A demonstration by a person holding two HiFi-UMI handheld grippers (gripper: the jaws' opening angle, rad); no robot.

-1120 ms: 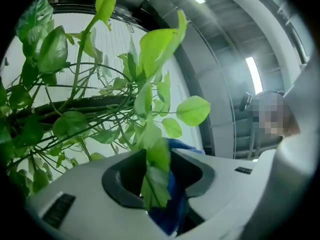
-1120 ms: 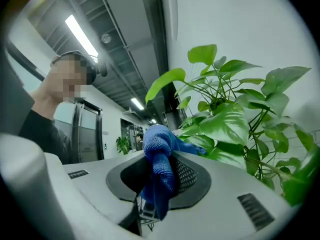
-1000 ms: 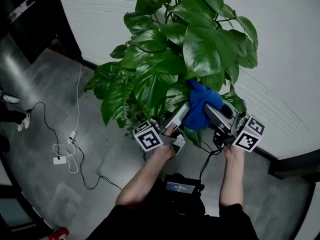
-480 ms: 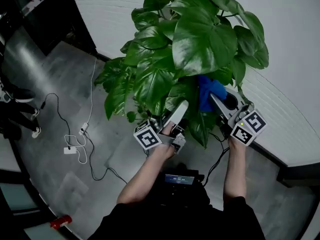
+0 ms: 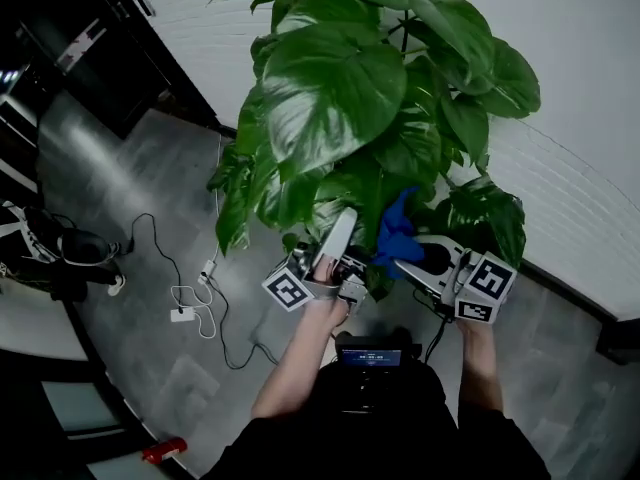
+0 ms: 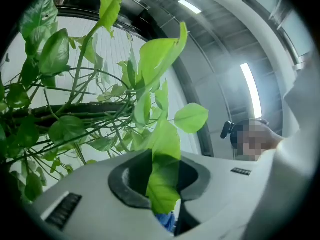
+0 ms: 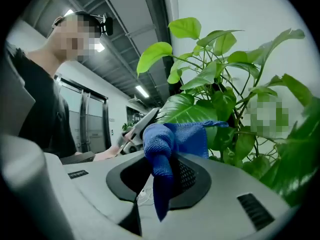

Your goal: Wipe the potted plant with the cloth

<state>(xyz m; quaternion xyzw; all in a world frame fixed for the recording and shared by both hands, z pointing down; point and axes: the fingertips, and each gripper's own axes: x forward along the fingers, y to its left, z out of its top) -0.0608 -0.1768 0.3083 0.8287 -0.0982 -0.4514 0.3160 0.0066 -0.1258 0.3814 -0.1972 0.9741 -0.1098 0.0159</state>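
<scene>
The potted plant (image 5: 330,98) stands on a grey floor (image 5: 150,198) in front of a white wall (image 5: 590,88), and its broad green leaves fill the upper half of the head view. Both grippers work at the lower foliage on the near side of the plant. The left gripper (image 5: 342,224) is angled upward into the leaves. Its jaws have just been closing, and they are now clamped on a single pale green leaf (image 6: 162,186), which runs up between the two pads. The right gripper (image 5: 404,260) lies roughly level and points toward the left gripper, just beside it. Its jaws are closed tight on a blue cloth (image 7: 165,144). The cloth is bunched above the pads and one end hangs down between them. In the head view the cloth sits between the two grippers, tucked in among the lowest leaves. In the right gripper view its flat upper part lies in front of a large dark leaf (image 7: 182,109); contact with that leaf cannot be confirmed. A white cable (image 5: 190,298) lies on the floor well to the left of the plant.
</scene>
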